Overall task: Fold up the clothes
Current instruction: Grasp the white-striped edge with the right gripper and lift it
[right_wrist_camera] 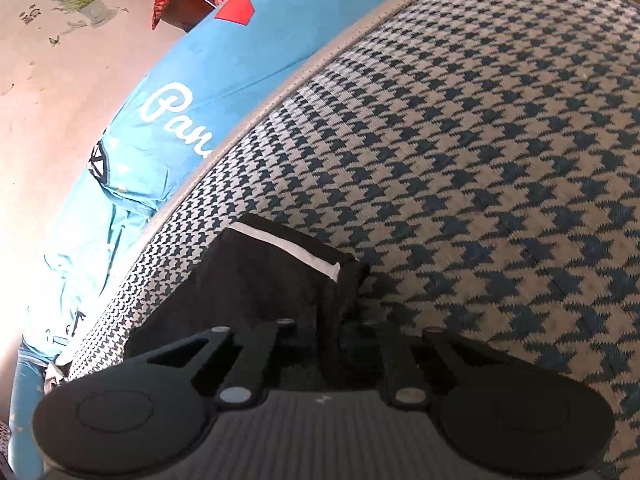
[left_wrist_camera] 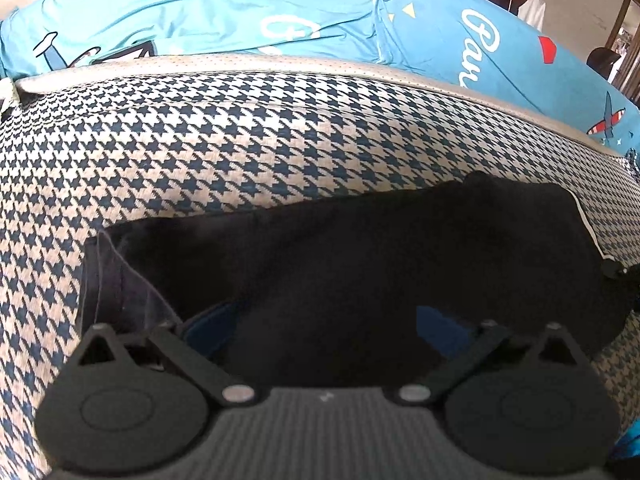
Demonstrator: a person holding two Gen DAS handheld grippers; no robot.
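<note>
across the frame's middle, houndstooth bed [left_wrist_camera: 240,140] lies bare beyond black garment [left_wrist_camera: 360,248]; left gripper [left_wrist_camera: 324,320] wide, fabric between; right gripper [right_wrist_camera: 332,336] pinches its edge.

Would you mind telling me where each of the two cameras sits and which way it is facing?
Left wrist view: sits on the left tool, looking low across the black garment on the houndstooth mat toward the blue bedsheet; only tool linkages show.
Right wrist view: sits on the right tool, looking along the black garment's white-striped end toward the mat's edge; only tool linkages show.
Both share the garment, mat and sheet.
</note>
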